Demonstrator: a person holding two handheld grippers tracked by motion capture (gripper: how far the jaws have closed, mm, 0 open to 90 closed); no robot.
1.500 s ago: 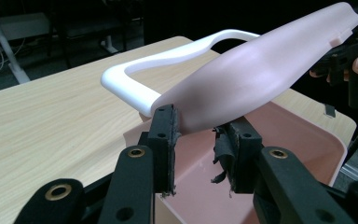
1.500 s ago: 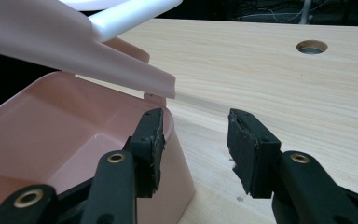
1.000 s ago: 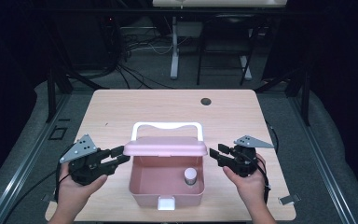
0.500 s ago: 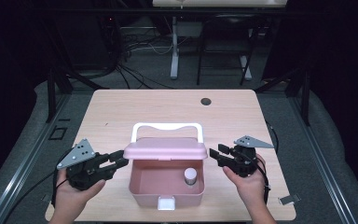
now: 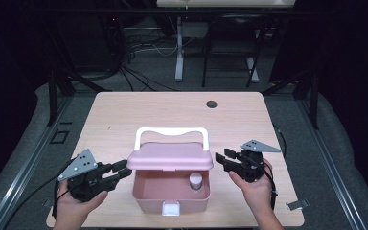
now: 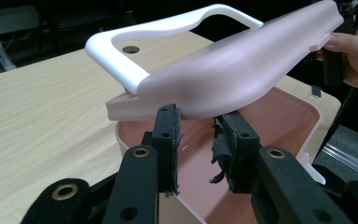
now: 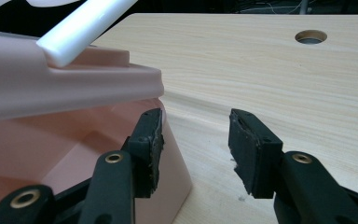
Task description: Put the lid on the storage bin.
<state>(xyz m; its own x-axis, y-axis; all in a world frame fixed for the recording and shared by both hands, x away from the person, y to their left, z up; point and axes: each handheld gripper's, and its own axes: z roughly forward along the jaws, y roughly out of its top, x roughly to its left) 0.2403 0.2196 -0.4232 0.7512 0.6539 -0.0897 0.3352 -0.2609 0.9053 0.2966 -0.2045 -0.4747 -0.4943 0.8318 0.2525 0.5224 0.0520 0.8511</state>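
Observation:
A pink box stands near the table's front edge with its pink lid raised and a white handle behind the lid. A small white bottle stands inside. My left gripper is at the lid's left end. Its jaws have just been closing. They still stand apart over the box's left rim, under the lid, pressing on nothing. My right gripper is open beside the box's right wall, just below the lid's edge.
A white latch sits on the box's front wall. The wooden table has a round hole at the far right. A small grey clip lies by the right front corner. Dark floor with cables surrounds the table.
My left gripper has slipped a little toward the near edge and its jaws have narrowed. The right gripper and the lid have kept their places.

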